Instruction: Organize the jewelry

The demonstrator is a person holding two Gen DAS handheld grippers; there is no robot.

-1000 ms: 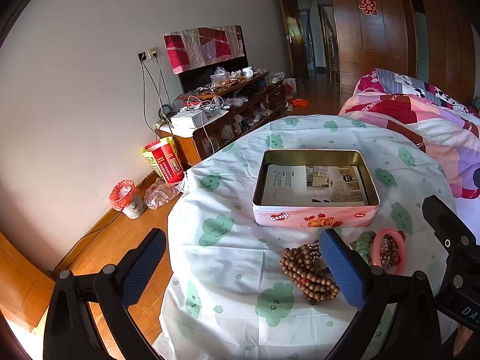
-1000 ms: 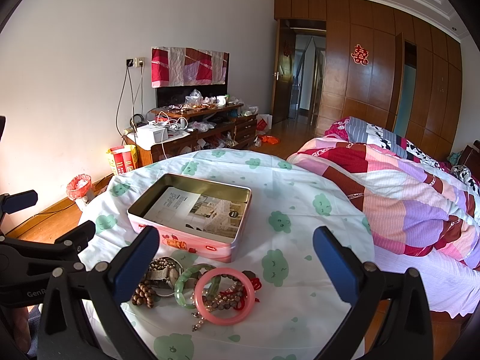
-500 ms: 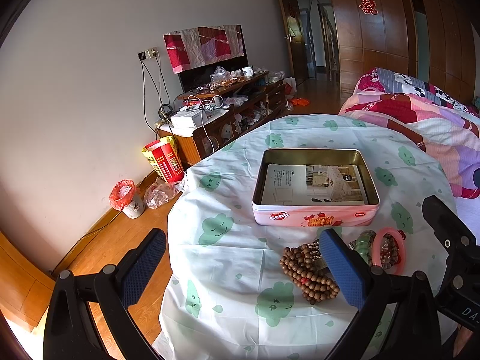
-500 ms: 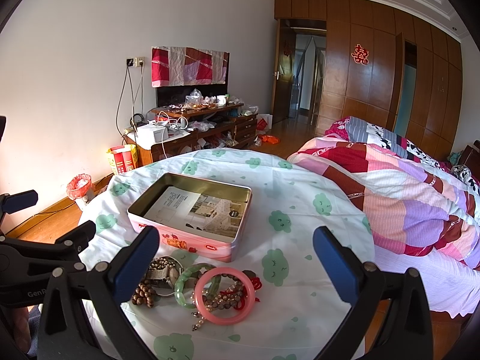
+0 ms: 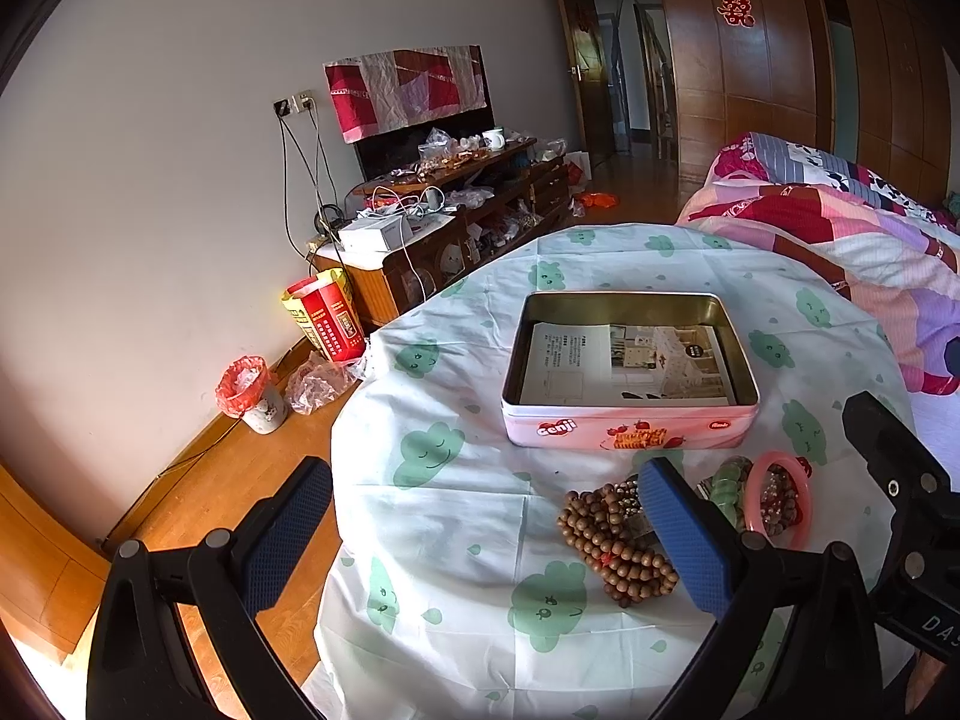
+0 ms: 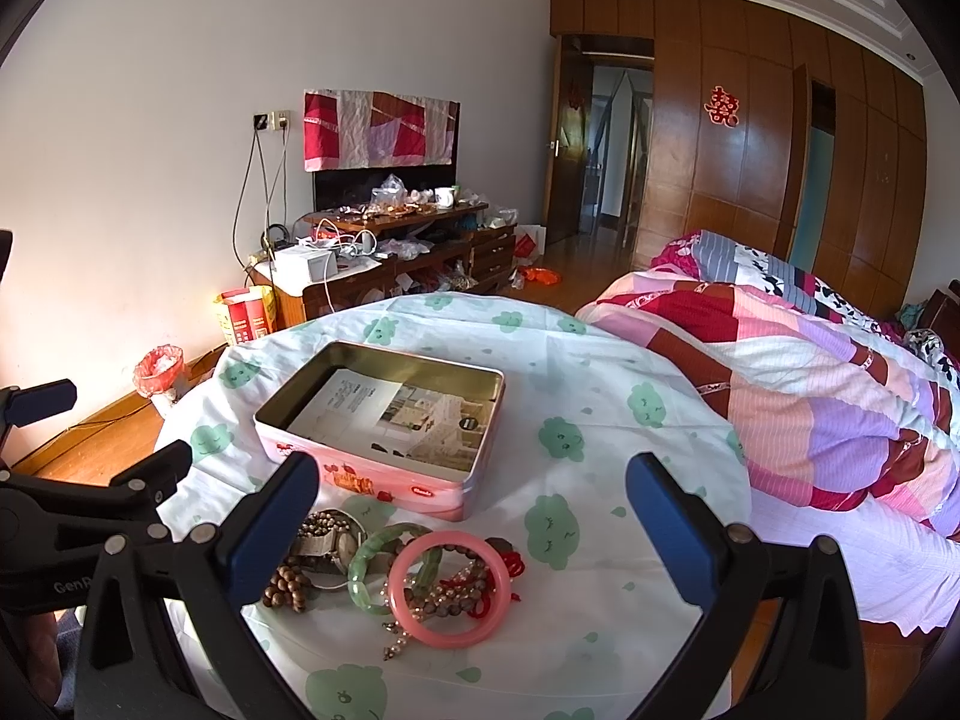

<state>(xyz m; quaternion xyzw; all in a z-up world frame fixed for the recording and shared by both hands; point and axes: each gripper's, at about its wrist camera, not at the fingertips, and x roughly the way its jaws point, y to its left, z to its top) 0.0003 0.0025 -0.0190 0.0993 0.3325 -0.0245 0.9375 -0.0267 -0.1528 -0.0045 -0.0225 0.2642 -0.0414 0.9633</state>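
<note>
An open pink tin box (image 5: 630, 429) (image 6: 384, 483) with a printed leaflet inside sits mid-table. In front of it lies a jewelry pile: a pink bangle (image 6: 450, 588) (image 5: 780, 498), a green bangle (image 6: 366, 564) (image 5: 726, 489), brown wooden beads (image 5: 606, 534) (image 6: 288, 591), a watch (image 6: 327, 546) and small bead strands with red cord (image 6: 474, 588). My left gripper (image 5: 480, 540) is open and empty, hovering near the beads. My right gripper (image 6: 474, 510) is open and empty above the pile.
The round table has a white cloth with green clouds (image 5: 444, 510) (image 6: 600, 396). A bed with a patchwork quilt (image 6: 810, 372) stands to the right. A cluttered TV cabinet (image 5: 444, 222), a red bag and a small bin (image 5: 252, 390) stand by the left wall.
</note>
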